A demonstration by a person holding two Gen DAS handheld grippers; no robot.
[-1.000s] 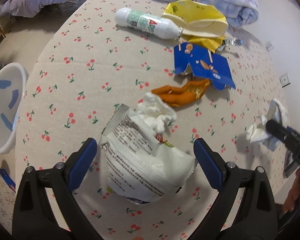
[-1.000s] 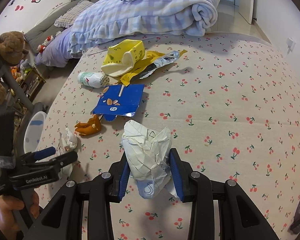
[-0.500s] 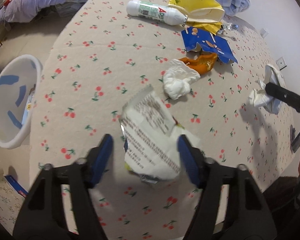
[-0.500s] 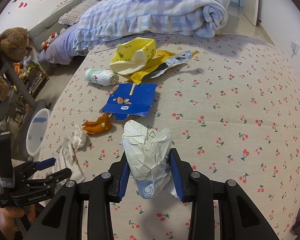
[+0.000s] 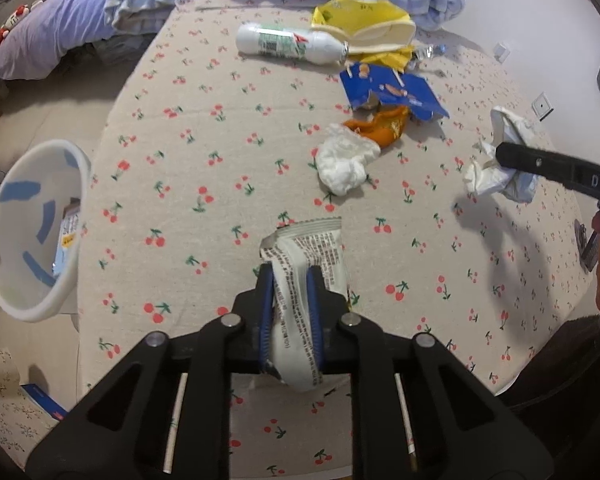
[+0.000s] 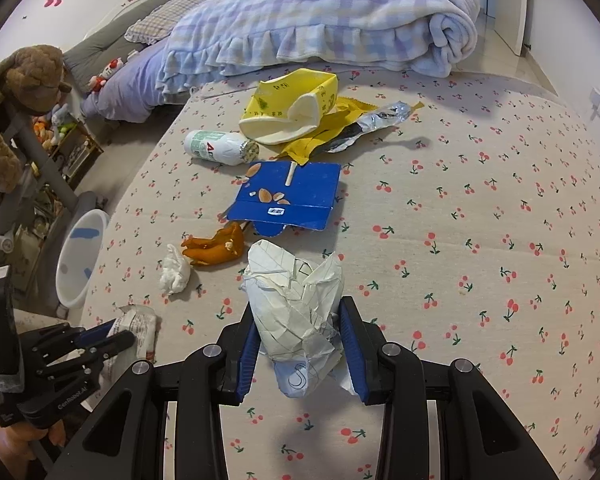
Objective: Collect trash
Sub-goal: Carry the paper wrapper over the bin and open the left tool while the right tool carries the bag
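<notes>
White bottle red "AD" lettering, left gripper "GenRobot.AI" label

bottle 1 | tissue wad 1 | blue carton 1 | bin 1

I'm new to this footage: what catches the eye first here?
Both grippers already hold trash: the left gripper pinches a white printed wrapper, and the right gripper clamps crumpled paper. Beyond them on the cherry-print cloth lie a blue carton, a yellow carton and a white bottle.
</notes>
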